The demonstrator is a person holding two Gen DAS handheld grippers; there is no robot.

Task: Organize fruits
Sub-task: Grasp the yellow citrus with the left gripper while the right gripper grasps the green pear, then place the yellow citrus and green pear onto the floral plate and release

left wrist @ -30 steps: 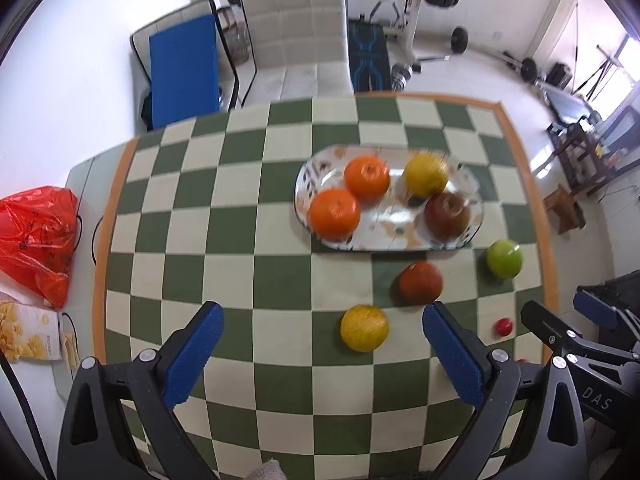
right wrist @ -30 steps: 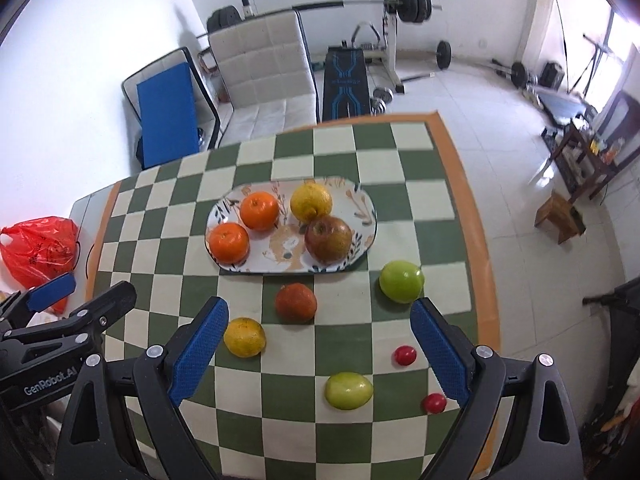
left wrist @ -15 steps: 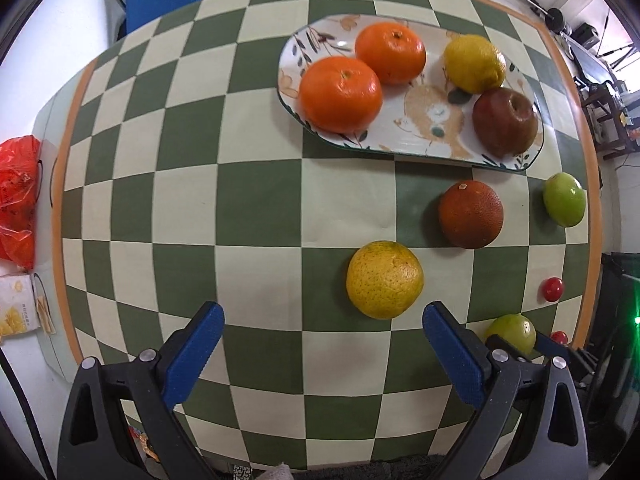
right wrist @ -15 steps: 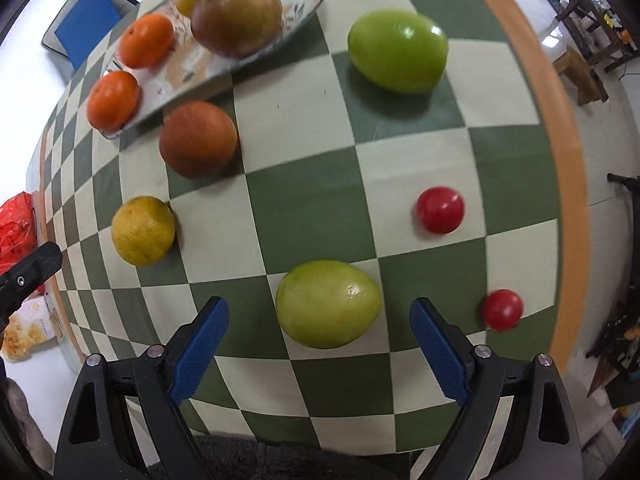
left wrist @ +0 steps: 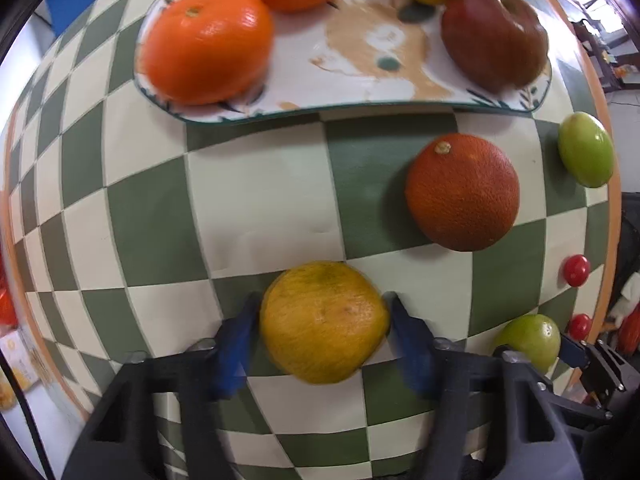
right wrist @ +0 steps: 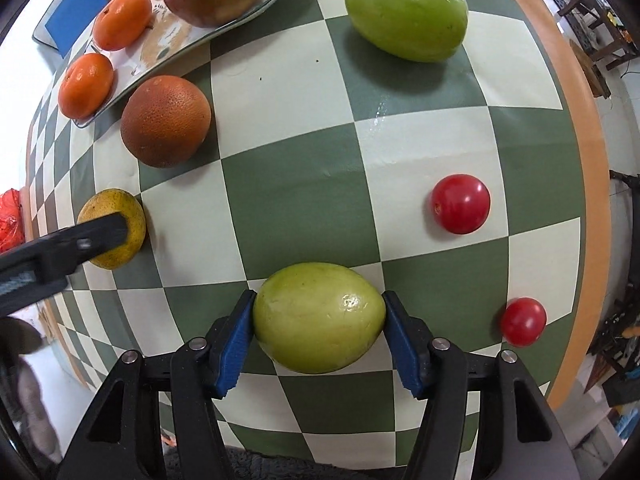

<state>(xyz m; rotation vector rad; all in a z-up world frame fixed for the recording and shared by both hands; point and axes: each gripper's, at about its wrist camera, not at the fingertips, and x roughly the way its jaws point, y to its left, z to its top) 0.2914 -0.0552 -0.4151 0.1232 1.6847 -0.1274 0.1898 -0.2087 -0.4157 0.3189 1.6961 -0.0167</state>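
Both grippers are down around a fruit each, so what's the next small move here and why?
Probably finish closing, then lift both fruits straight up. The left gripper is closing with the yellow orange between its blue pads, the right gripper likewise around the pale green fruit. Both fruits sit on the checkered table, while the plate beyond has bare space in its middle.

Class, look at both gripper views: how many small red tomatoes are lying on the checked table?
2. One red tomato lies on a pale square right of centre; the other sits nearer the table's orange edge. More could be hidden behind the grippers.
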